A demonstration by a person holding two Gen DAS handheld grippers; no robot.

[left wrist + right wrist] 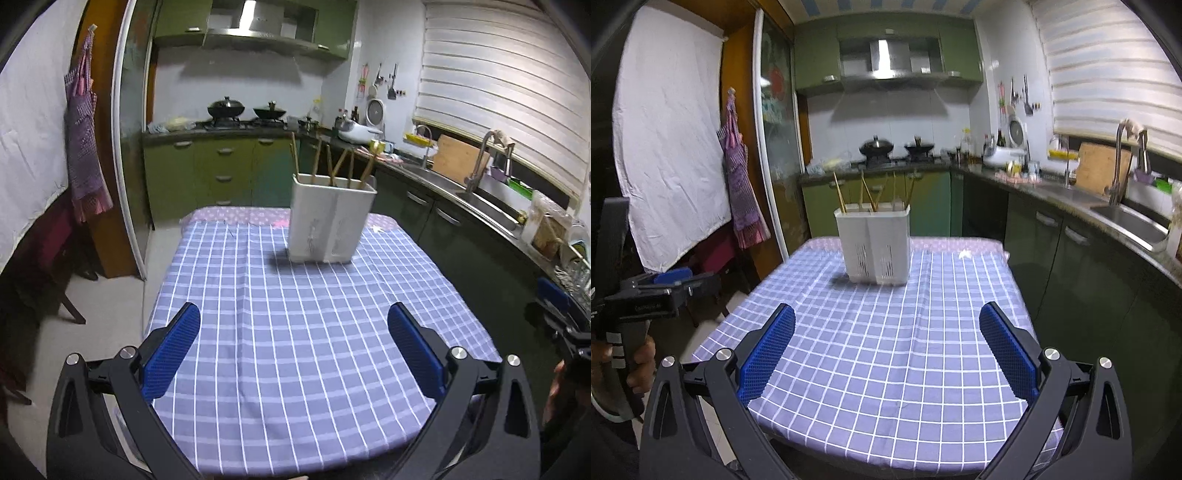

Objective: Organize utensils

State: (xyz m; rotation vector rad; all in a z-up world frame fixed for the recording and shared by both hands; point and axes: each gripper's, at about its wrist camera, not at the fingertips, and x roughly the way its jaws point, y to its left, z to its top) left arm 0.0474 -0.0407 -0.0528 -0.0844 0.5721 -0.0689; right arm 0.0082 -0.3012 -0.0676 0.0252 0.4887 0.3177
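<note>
Item 1: table (295,369), covered with a blue checked cloth (886,350), bare at the near end.

Item 2: white holder (330,221), upright toward the far end of the table, two compartments side by side.

Item 3: chopsticks (334,166), wooden, standing in the holder, leaning at mixed angles.

Item 4: my left gripper (293,349), fingers spread wide, nothing between them, over the near edge.

Item 5: my right gripper (886,350), likewise wide apart and empty, well short of the holder.
</note>
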